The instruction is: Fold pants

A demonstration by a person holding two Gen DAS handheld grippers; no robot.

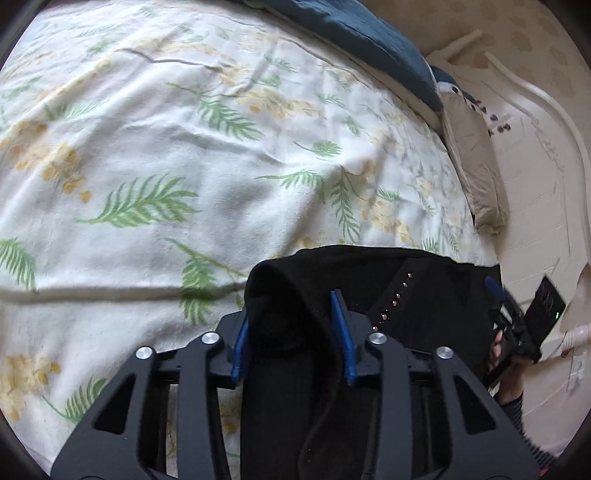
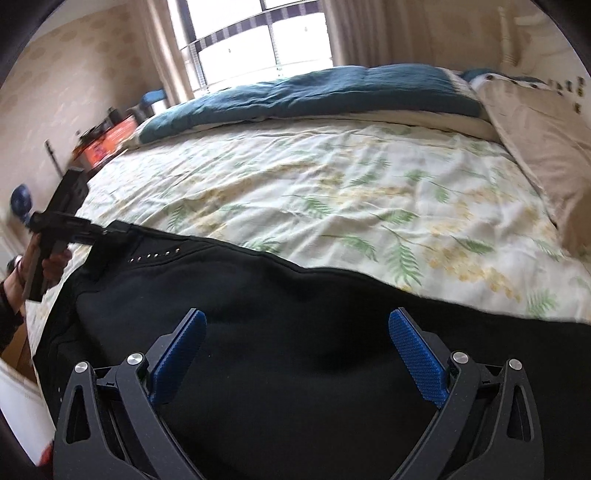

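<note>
Where the left wrist camera looks down, a leaf-printed bedspread (image 1: 155,155) covers the bed, a teal duvet (image 1: 354,33) lies at its far edge, and the left gripper (image 1: 295,332) has its blue pads clamped on a bunched edge of the black pants (image 1: 424,288). From the right wrist view, a curtained window (image 2: 258,37) stands behind the bed, the pants lie spread flat along the near edge showing a row of studs (image 2: 153,255), and the right gripper (image 2: 297,339) hovers over them, fingers wide apart.

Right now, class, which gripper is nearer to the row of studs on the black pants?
Left. The left gripper grips the pants right beside the studs; the right gripper hangs open over plain fabric farther along.
</note>
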